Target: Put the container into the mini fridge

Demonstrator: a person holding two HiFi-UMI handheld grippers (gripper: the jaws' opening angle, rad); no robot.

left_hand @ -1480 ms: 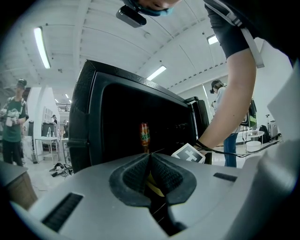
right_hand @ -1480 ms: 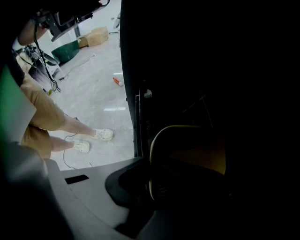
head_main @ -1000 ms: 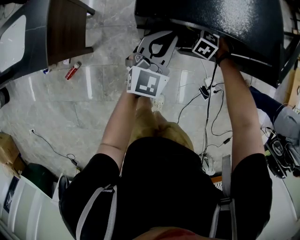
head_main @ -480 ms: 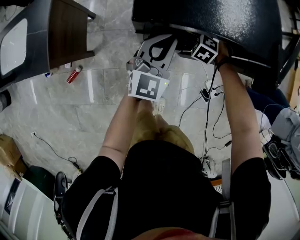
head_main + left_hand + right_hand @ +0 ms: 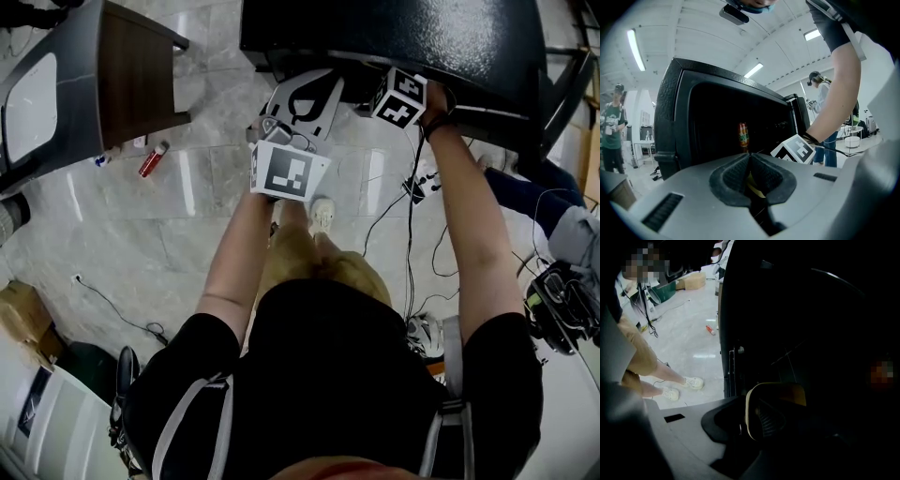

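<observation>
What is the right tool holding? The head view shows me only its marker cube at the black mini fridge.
Observer: The right gripper view shows the right tool shut on a cream-rimmed, amber container, against the dark inside of the black mini fridge.
Operator: And the left tool?
Observer: Its own view shows the left tool with jaws together, no container in them.
Operator: Anything in the fridge already?
Observer: A slim bottle with an orange and green label stands upright inside.

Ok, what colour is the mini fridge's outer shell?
The mini fridge is black with a pebbled finish; the left gripper view shows it best.
</observation>
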